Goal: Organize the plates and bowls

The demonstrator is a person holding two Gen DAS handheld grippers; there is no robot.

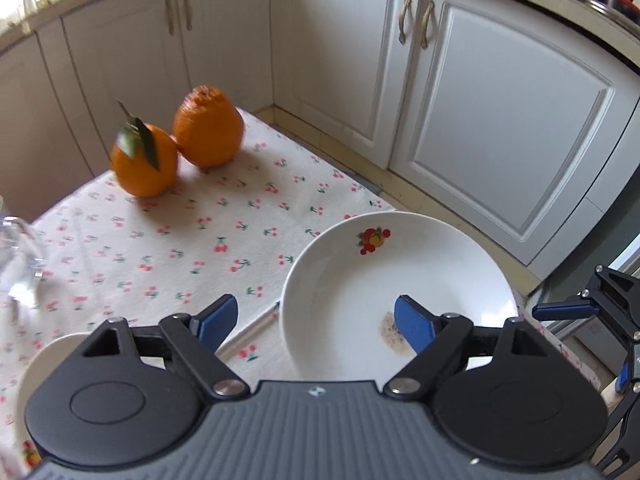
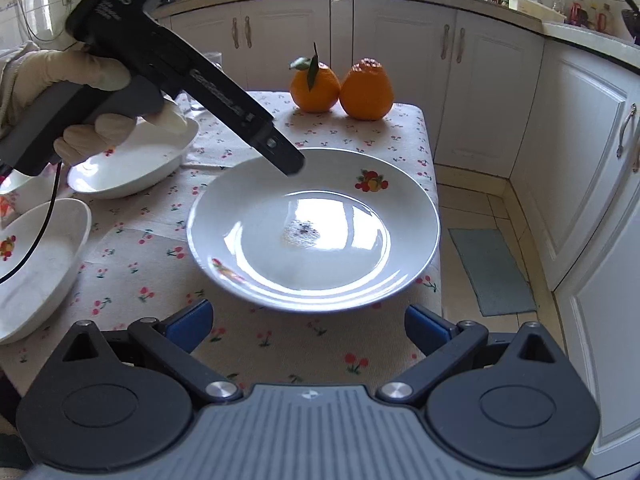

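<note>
The left gripper (image 1: pixel 316 320) has its blue pads parted with nothing between them, hanging over the near rim of the wide white ceramic plate with fruit motifs (image 2: pixel 316 228). The right gripper (image 2: pixel 308 324) is also open and empty, just short of that plate's near edge.

The plate sits at the right side of the cherry-print tablecloth (image 2: pixel 248 344), close to the table edge, with a dark smudge at its centre. I judge the next grip should take the rim squarely and lift level, keeping clear of the drop.

Counted: one plate, two white oval bowls (image 2: pixel 132 160) at left, two oranges (image 2: pixel 340 88) behind.
</note>
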